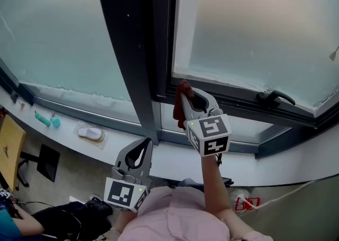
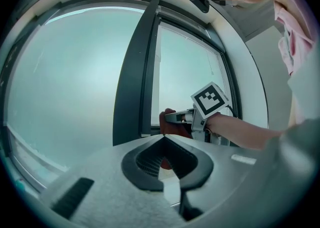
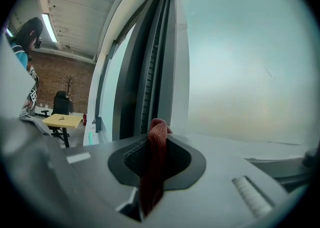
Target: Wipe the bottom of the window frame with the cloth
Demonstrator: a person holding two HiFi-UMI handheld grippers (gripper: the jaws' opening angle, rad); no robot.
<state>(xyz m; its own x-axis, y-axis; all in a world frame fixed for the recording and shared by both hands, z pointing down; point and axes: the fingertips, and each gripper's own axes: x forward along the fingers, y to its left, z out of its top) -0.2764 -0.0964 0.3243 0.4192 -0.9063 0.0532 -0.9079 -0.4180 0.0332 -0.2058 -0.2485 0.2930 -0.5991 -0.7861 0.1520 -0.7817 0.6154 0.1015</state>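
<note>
Red cloth is clamped tight in the right gripper, a bunched strip running down between the jaws and poking out past their tips. It's up at the far end of the reach, the cloth's top pushed into the left corner of the bottom frame, just beside the dark post. Whether it truly touches the rail, hard to call from here. Along to the right on that same rail sits the black handle, well apart from the cloth. Now the left gripper: low and nearer, over the white sill, jaws brought together at the tips, nothing between them, pointing towards the post. Frosted glass fills everything above the frame.
</note>
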